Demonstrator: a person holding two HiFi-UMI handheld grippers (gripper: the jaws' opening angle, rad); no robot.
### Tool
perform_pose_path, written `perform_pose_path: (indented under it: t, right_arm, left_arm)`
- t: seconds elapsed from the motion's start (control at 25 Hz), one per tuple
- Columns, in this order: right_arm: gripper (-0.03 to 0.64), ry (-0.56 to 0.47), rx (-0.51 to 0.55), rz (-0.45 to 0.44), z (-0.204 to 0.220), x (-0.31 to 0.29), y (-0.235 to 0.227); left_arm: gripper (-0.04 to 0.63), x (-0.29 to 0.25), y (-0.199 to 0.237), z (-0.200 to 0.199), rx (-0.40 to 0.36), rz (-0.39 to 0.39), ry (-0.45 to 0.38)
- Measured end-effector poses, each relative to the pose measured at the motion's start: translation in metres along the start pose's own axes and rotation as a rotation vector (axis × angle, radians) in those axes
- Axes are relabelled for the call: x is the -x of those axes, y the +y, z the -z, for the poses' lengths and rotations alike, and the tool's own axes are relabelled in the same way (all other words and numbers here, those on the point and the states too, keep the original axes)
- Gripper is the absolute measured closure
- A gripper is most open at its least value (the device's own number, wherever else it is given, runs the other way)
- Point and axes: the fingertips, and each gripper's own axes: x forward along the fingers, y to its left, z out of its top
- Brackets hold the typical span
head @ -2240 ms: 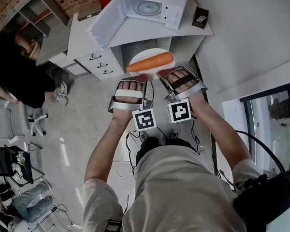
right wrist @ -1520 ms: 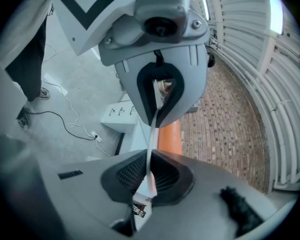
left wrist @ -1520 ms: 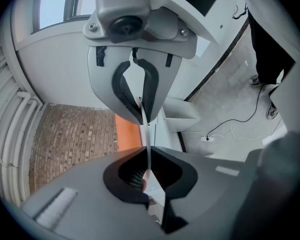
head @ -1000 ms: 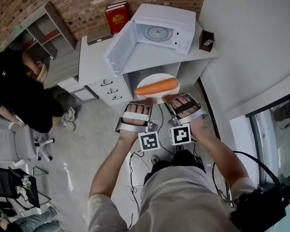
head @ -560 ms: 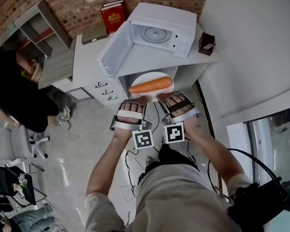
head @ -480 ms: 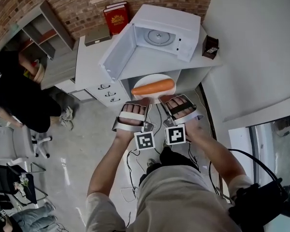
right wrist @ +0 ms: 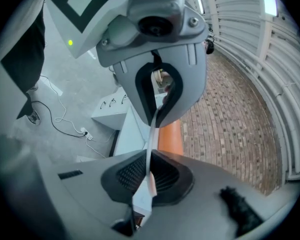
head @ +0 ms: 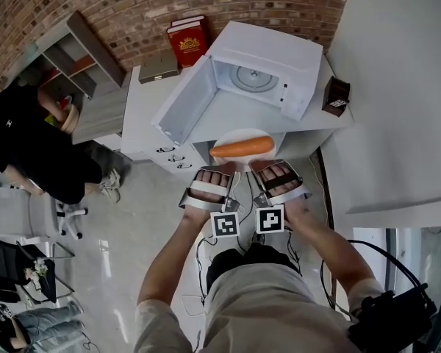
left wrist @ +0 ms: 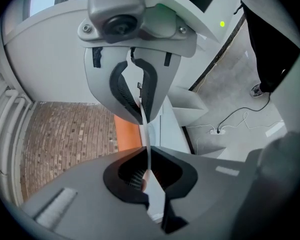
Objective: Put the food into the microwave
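A white plate [head: 244, 133] carries an orange carrot [head: 242, 147] and is held in the air in front of the desk. My left gripper [head: 227, 169] is shut on the plate's near left rim, and my right gripper [head: 256, 168] is shut on its near right rim. In the left gripper view the rim [left wrist: 145, 136] runs edge-on between the jaws, with the carrot [left wrist: 127, 132] behind. The right gripper view shows the same thin rim [right wrist: 150, 146] clamped, and the carrot [right wrist: 170, 137] beyond it. The white microwave [head: 278, 59] stands on the desk just ahead, its door [head: 184, 100] swung open to the left and its glass turntable [head: 251, 79] bare.
A red book [head: 190, 41] and a grey box [head: 159, 66] lie at the back of the white desk [head: 143, 101]. A small dark box [head: 336, 96] sits at its right end. A person in black [head: 26, 149] is at the left, near office chairs [head: 22, 219]. Cables trail on the floor.
Both grippers have carried the plate and carrot forward toward the open microwave, which now looms closer. Their hold on the rim looks unchanged.
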Motion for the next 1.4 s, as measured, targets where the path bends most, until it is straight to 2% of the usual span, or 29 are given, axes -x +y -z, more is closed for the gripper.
perform_pose_path:
  t: [0.16, 0.52, 0.76, 1.04, 1.24, 1.4]
  right_arm:
    - [0.594, -0.01, -0.014, -0.003, 0.014, -0.02, 0.003]
    - [0.594, 0.005, -0.042, -0.039, 0.014, -0.06, 0.005]
    - [0.594, 0.067, -0.059, -0.066, 0.013, -0.099, 0.006]
    - [0.594, 0.178, -0.102, -0.054, 0.012, -0.142, -0.012]
    - [0.594, 0.228, -0.139, -0.068, 0.012, -0.158, -0.006]
    - [0.594, 0.261, -0.131, -0.081, 0.014, -0.17, 0.001]
  left_arm:
    - [0.571, -0.024, -0.002, -0.003, -0.013, 0.022, 0.001]
    - [0.571, -0.06, -0.015, 0.015, -0.007, 0.07, -0.026]
    - [0.569, -0.094, -0.021, 0.035, -0.018, 0.066, -0.103]
    - [0.569, -0.132, -0.008, 0.065, -0.06, 0.016, -0.194]
    - [0.569, -0.147, -0.017, 0.068, -0.081, 0.018, -0.258]
    - [0.571, -0.159, -0.021, 0.071, -0.081, 0.0, -0.288]
